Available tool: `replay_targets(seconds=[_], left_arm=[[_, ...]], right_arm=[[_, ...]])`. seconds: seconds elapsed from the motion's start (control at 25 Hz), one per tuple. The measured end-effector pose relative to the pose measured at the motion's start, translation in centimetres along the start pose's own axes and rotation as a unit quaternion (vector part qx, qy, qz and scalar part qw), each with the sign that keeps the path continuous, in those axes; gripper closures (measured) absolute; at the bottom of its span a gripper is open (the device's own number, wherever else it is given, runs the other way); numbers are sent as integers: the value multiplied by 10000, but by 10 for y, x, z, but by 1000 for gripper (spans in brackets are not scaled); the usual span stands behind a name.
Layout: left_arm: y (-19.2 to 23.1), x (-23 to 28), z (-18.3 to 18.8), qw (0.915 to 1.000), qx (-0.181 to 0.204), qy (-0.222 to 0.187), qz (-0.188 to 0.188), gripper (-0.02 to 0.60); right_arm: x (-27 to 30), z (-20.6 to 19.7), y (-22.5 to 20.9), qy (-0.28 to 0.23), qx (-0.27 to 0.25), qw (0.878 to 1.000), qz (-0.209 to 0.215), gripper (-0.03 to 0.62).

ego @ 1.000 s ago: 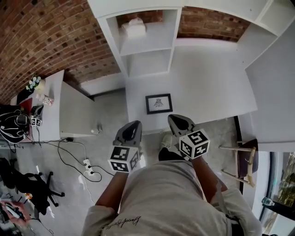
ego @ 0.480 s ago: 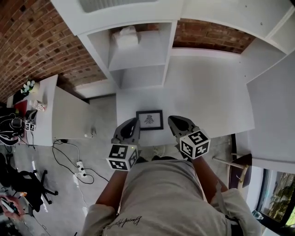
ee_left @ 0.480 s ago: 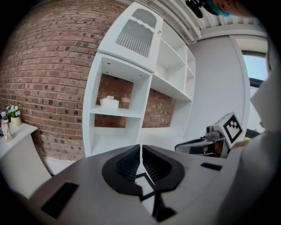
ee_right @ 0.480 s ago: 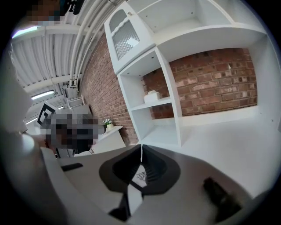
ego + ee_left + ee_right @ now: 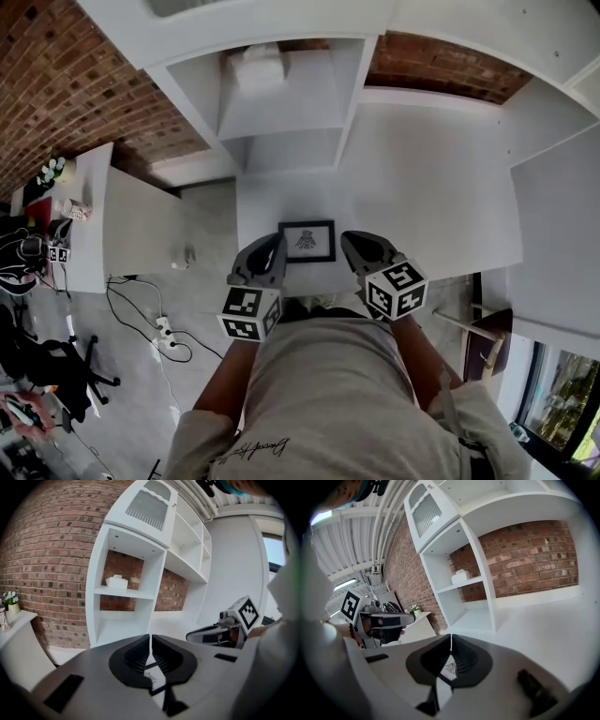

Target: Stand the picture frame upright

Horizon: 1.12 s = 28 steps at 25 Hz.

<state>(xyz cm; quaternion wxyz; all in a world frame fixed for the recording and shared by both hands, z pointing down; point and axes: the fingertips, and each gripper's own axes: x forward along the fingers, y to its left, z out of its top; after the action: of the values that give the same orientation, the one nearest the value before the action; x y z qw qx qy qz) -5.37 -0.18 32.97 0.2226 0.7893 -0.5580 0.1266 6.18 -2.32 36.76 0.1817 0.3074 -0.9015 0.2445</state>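
Note:
A small black picture frame (image 5: 307, 241) with a white mat and a dark drawing lies flat near the front edge of the white desk (image 5: 422, 206). My left gripper (image 5: 270, 253) hovers just left of it and my right gripper (image 5: 353, 246) just right of it, both above the desk's front edge. In the left gripper view the jaws (image 5: 150, 637) are shut with nothing in them, and a bit of the frame (image 5: 151, 674) shows below them. The right gripper view shows the same: jaws (image 5: 451, 637) shut and empty, the frame (image 5: 450, 667) beneath.
A white shelf unit (image 5: 281, 103) stands at the desk's back left with a white tissue box (image 5: 258, 67) on its shelf, against a brick wall. A second white table (image 5: 141, 225) is at the left, cables and a power strip (image 5: 167, 333) lie on the floor, and a chair (image 5: 489, 342) stands at the right.
Both grippers have come forward to the desk's front edge, so the frame now lies between their tips. The jaws have stayed shut and the frame has not moved.

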Motion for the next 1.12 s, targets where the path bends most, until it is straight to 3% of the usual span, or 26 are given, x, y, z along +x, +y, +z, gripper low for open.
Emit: replay_targets(seconds=[0.36, 1.12], left_arm=[[18, 15, -14, 9981, 111, 528, -294, 555], [42, 44, -74, 9911, -86, 1279, -371, 555]], right_arm=[[18, -10, -4, 236, 347, 9989, -223, 565], [49, -50, -23, 818, 515, 9944, -423, 565]])
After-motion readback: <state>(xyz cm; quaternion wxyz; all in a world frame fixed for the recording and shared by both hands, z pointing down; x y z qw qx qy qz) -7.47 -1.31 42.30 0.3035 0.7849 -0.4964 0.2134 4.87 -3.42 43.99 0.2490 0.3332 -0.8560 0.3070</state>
